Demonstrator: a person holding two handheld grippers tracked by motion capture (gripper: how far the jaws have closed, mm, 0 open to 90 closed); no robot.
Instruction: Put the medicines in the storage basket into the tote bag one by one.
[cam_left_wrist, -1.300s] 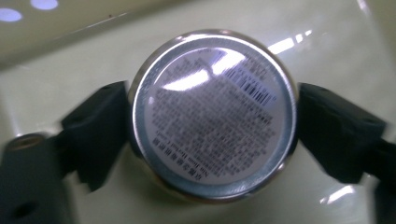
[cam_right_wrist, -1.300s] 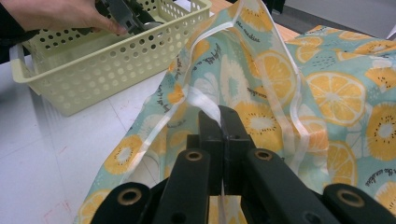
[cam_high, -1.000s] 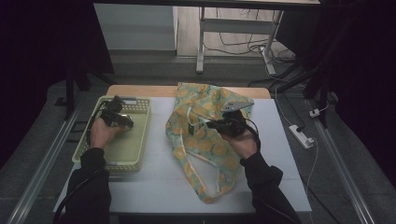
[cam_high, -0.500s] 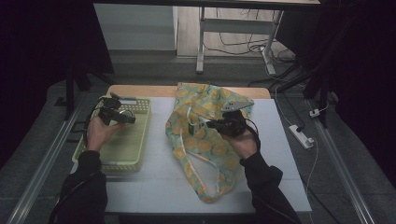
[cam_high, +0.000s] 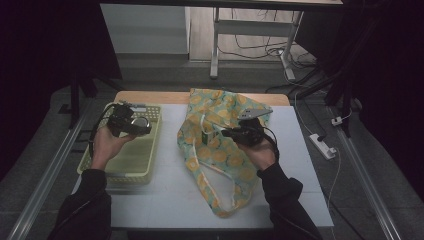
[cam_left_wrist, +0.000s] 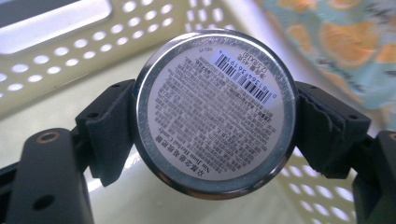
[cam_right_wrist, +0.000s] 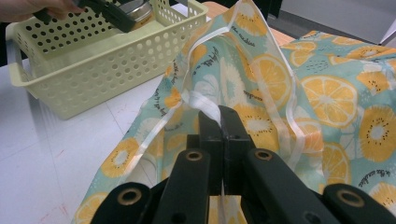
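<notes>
Tin (cam_left_wrist: 215, 112) clamped by rim between left gripper (cam_high: 131, 121) jaws, above yellow basket (cam_high: 107, 167). Right gripper (cam_right_wrist: 219, 116) pinches fruit-print bag (cam_high: 220, 150) edge shut. Advice: keep mouth lifted wide, carry tin level across.

the setting is a recording lab or test bay, not a home. a white work table (cam_high: 165, 200) with a wooden far edge stands on grey carpet, enclosed by dark curtains on the left and right. metal rails (cam_high: 45, 175) run along the floor on both sides of the table. behind it stand the metal legs of a second bench (cam_high: 216, 45), with loose cables (cam_high: 255, 47) lying under them. a white power strip (cam_high: 322, 146) rests on the floor to the right, with its cord trailing toward the near edge. lighting falls on the table while the surroundings stay dark.
</notes>
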